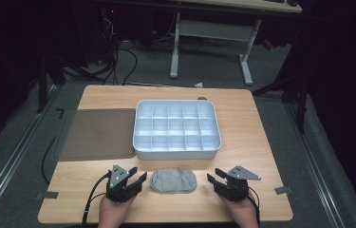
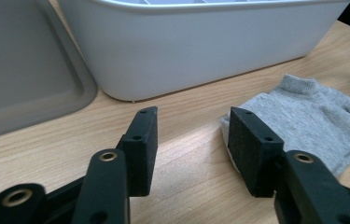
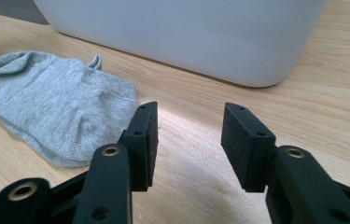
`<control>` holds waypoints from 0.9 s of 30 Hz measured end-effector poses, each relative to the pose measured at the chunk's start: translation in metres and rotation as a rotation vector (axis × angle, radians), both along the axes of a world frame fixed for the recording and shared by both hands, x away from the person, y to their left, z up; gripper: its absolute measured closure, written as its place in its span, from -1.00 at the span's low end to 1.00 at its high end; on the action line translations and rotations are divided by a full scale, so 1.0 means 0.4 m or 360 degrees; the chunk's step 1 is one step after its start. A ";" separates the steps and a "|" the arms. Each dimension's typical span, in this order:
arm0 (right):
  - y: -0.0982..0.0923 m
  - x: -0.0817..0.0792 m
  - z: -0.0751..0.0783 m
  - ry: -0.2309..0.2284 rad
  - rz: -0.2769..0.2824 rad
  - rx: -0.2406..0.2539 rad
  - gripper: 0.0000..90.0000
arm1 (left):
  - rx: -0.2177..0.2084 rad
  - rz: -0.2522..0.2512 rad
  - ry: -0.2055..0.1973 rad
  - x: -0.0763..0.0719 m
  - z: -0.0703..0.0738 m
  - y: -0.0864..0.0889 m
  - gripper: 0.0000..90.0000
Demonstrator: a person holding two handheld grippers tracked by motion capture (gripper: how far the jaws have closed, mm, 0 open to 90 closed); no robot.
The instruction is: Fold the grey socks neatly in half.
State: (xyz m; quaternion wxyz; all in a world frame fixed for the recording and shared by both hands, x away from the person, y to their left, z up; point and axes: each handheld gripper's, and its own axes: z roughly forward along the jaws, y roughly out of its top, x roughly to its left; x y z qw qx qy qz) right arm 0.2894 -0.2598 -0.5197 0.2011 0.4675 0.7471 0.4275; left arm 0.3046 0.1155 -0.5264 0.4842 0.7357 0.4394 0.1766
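We start at the grey sock (image 1: 173, 181), which lies flat and slightly rumpled on the wooden table (image 1: 242, 118) in the lower middle of the high view, just in front of the white compartment tray (image 1: 177, 151) and between our two grippers. The left gripper (image 1: 140, 175) sits at the sock's left edge, lower left of centre, its hand (image 1: 114, 211) coming in from the bottom edge with the wrist low and the jaws angled up and to the right, towards the sock. In the left gripper view its jaws stand apart with bare wood between them — the sock's near corner shows just behind the right-hand pad (image 2: 249, 144), and we cannot tell whether the two touch. The right gripper (image 1: 212, 176) mirrors it at lower right, its hand (image 1: 242, 211) likewise low, jaws aimed up and to the left. In the right gripper view these jaws are apart too, nothing between them, the sock lying just beside the left-hand pad (image 3: 145, 140). A flat grey lid (image 1: 97, 134) rests left of the tray. We can read no writing on anything.
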 end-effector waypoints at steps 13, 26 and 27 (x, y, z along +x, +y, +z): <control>-0.017 -0.018 -0.005 0.0005 -0.0024 0.0035 0.25 | 0.0019 -0.0047 -0.0009 0.003 -0.008 -0.025 0.16; 0.027 -0.005 0.000 0.0013 0.0028 0.0063 0.25 | 0.0083 -0.0097 -0.0064 -0.026 0.018 -0.014 0.22; 0.027 -0.005 0.000 0.0013 0.0028 0.0063 0.25 | 0.0083 -0.0097 -0.0064 -0.026 0.018 -0.014 0.22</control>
